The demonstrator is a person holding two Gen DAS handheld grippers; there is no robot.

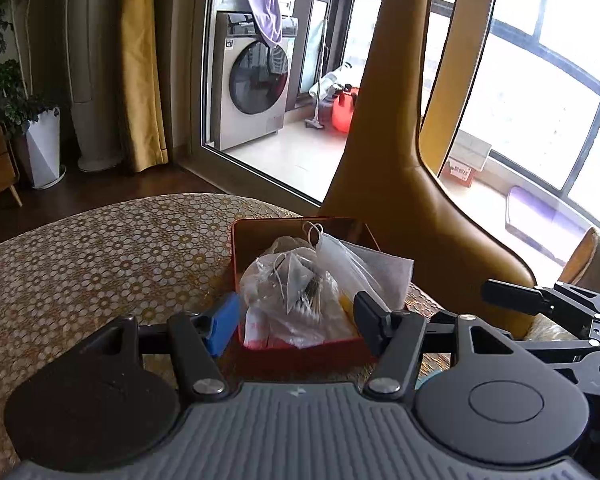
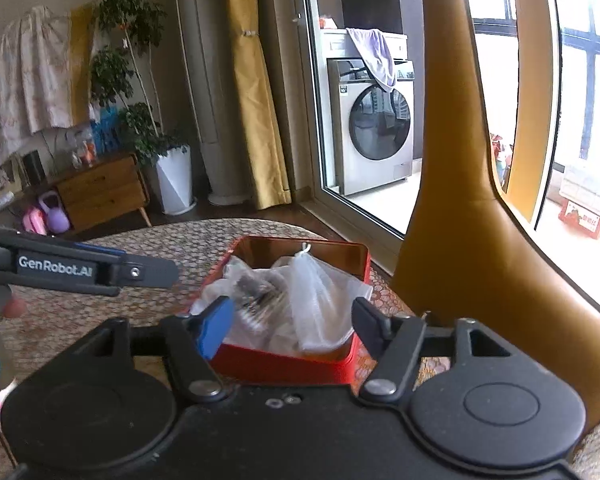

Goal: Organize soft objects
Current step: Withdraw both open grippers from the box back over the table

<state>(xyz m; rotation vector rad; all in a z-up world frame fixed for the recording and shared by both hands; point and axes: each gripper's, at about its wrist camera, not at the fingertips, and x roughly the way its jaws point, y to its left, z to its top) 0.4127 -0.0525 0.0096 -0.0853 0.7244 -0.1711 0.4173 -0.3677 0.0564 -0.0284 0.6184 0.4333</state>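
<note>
The left wrist camera sits just behind the left gripper [image 1: 296, 316] and looks forward and a little down along its two fingers. The red tin [image 1: 260, 228] is very near, directly ahead between the fingertips. The right wrist camera looks the same way from behind the right gripper [image 2: 292, 320], with the same tin [image 2: 362, 264] close in front. Both views share the tin, the patterned table [image 1: 100, 248], the brown chair back [image 1: 384, 152] and, far ahead, the washing machine [image 1: 256, 92]. Each camera sees the other gripper at its side.
</note>
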